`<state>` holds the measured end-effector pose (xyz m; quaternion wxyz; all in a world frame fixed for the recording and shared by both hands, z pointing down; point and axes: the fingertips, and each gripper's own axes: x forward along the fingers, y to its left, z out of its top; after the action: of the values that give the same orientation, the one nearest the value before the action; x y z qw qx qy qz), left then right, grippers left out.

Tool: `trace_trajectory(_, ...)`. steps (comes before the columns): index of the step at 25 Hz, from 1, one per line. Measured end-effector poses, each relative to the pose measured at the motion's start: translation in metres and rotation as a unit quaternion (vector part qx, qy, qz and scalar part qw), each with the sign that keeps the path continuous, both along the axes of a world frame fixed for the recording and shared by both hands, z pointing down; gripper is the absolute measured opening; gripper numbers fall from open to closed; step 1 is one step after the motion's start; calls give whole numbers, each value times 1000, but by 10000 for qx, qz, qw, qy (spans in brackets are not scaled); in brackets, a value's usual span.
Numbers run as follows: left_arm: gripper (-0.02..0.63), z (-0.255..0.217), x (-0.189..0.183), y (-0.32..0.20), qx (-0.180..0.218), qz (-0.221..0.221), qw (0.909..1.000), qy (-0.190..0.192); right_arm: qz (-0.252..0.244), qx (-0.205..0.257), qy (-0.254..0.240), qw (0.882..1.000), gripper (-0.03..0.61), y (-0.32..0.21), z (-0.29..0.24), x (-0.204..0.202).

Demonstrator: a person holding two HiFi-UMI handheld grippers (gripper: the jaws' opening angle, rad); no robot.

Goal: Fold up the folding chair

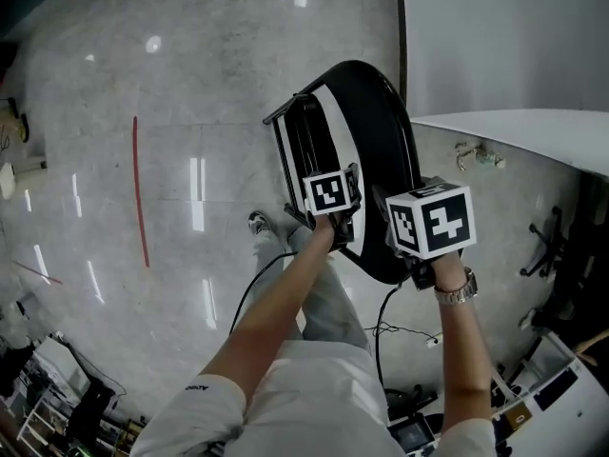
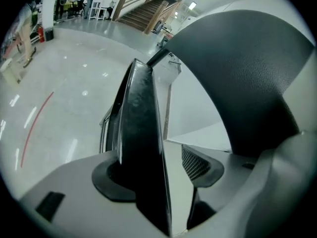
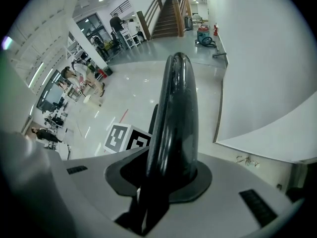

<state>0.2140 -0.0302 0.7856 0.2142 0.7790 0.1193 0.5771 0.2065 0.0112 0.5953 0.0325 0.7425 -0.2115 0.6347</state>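
Observation:
A black folding chair [image 1: 376,141] stands on the pale floor in front of me, seen from above. My left gripper [image 1: 333,225] reaches down onto the chair's thin black panel [image 2: 141,133]. That panel lies against the left pad, and a gap shows between it and the meshed right pad [image 2: 198,165]. My right gripper [image 1: 411,263] is at the near edge of the chair's wide rounded panel [image 2: 242,68]. In the right gripper view the thick glossy rim [image 3: 176,118] fills the space between both pads, which press on it. The left gripper's marker cube [image 3: 126,138] shows behind the rim.
A white curved tabletop [image 1: 519,127] and a white wall [image 1: 504,36] stand just right of the chair. A red line [image 1: 140,188] marks the floor at left. Cables [image 1: 381,327] and an office chair base [image 1: 552,246] lie near my feet. Stairs [image 2: 143,14] rise far off.

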Motion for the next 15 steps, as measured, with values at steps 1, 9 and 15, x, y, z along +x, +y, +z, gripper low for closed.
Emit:
trace_trajectory(1, 285, 0, 1, 6, -124, 115, 9998, 85, 4, -6, -6, 10000, 106, 2, 0, 0)
trace_trajectory(9, 287, -8, -13, -3, -394, 614, 9973, -4, -14, 70, -28, 10000, 106, -2, 1, -2)
trace_trajectory(15, 287, -49, -8, -25, -640, 1058, 9919, 295, 65, -75, -7, 10000, 106, 11, 4, 0)
